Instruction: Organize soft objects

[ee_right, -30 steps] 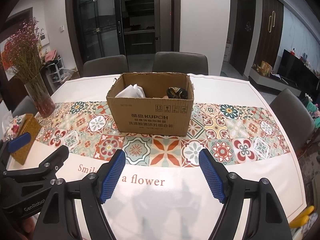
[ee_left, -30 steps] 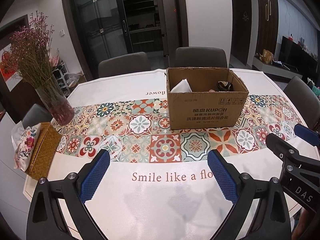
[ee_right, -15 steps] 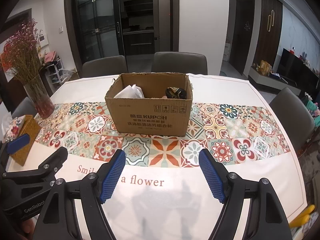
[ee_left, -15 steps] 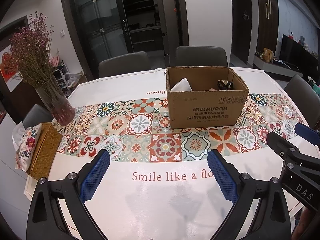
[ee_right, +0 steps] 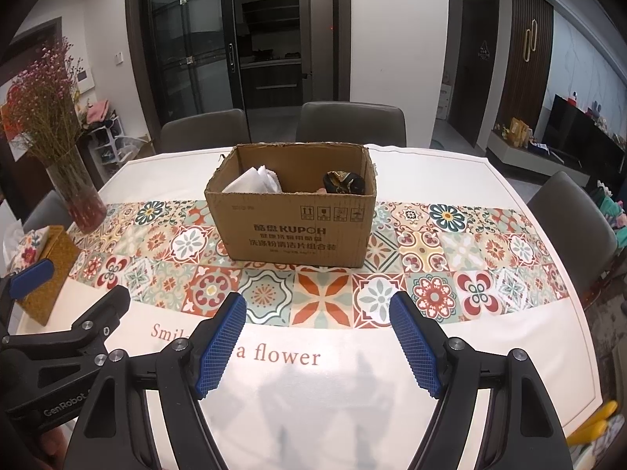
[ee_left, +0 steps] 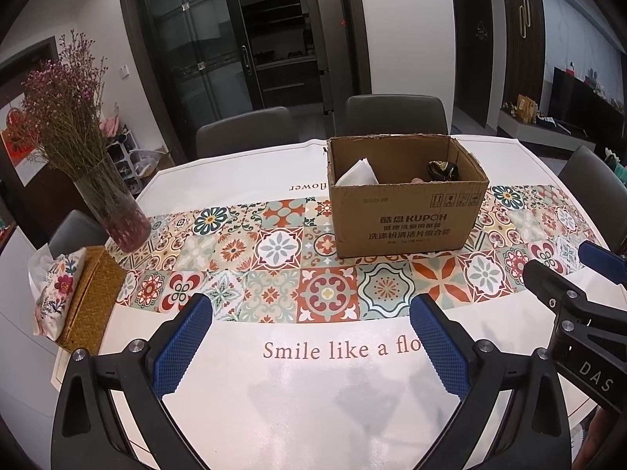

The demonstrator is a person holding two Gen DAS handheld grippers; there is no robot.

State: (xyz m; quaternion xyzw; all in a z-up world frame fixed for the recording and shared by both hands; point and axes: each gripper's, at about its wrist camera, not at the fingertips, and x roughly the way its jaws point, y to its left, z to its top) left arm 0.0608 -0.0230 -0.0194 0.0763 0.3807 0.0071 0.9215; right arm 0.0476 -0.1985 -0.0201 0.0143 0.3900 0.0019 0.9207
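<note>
The cardboard box (ee_right: 292,221), holding a white cloth (ee_right: 254,182) and a dark bundle (ee_right: 345,182), sits mid-counter (ee_right: 450,164) with its long side across, dead ahead of the right tongs (ee_right: 317,346) and ahead-right of the left tongs (ee_left: 311,346), both spread apart, empty.

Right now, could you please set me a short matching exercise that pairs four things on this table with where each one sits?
Things:
1. cardboard box
2. glass vase
3. white cloth
4. tissue box

Places:
A. inside the box, left side
B. at the table's left edge
C. on the tiled runner, mid-table
D. on the runner's left end, holding dried flowers

Pairs: 1-C, 2-D, 3-A, 4-B
</note>
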